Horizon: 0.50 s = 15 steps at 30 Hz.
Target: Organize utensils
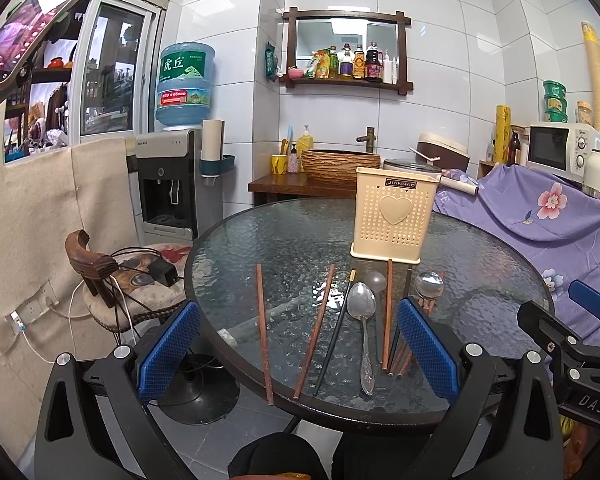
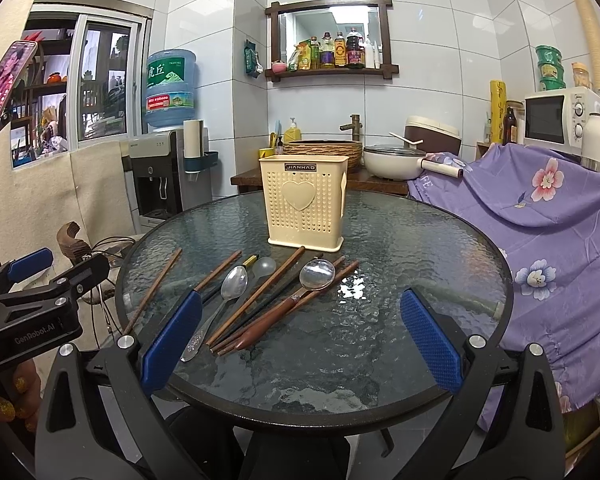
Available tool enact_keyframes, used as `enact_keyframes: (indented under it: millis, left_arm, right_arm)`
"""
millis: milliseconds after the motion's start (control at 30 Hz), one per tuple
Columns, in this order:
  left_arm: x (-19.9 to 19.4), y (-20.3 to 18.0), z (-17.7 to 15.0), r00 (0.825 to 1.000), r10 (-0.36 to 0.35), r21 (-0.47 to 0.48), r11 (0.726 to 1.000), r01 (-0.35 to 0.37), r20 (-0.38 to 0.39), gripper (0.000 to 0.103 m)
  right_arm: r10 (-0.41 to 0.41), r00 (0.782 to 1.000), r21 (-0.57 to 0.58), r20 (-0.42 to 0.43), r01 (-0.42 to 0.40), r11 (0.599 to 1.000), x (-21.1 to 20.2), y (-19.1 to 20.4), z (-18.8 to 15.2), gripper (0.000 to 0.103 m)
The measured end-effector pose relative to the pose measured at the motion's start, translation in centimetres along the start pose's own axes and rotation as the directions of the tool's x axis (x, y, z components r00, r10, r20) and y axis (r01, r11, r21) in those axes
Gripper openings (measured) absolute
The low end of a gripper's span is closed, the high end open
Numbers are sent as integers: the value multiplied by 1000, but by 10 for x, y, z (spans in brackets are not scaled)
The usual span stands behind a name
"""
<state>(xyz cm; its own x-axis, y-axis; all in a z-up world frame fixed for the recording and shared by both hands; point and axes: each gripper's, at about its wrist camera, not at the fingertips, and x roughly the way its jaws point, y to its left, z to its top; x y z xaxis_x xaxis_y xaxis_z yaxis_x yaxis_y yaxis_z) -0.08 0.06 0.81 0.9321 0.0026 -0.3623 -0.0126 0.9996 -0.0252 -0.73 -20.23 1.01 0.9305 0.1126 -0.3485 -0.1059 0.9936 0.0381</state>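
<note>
A cream perforated utensil holder (image 1: 393, 216) (image 2: 305, 204) stands upright on the round glass table (image 1: 284, 240) (image 2: 400, 248). In front of it lie several brown chopsticks (image 1: 263, 332) (image 2: 152, 292), a black chopstick (image 1: 336, 336), a long metal spoon (image 1: 362, 312) (image 2: 228, 292), a clear plastic spoon (image 1: 375, 280) (image 2: 265, 267) and a wooden-handled metal ladle (image 1: 429, 285) (image 2: 318, 274). My left gripper (image 1: 298, 346) is open above the near table edge, holding nothing. My right gripper (image 2: 300, 338) is open too, empty, to the right of the utensils.
A wooden chair (image 1: 112, 276) with cables sits left of the table. A purple floral cloth (image 2: 540, 216) covers furniture on the right, under a microwave (image 2: 556, 120). Behind the table are a water dispenser (image 1: 172, 184), a basin and a white pot (image 2: 392, 162). A hand (image 2: 4, 400) holds the left gripper.
</note>
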Motion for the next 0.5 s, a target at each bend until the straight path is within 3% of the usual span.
enact_keyframes:
  millis: [500]
  left_arm:
    - [-1,0,-1,1000,-1,0,1000,1,1,97]
  right_arm:
    - [0,1000,0,-1,0,1000,1,0,-1,98]
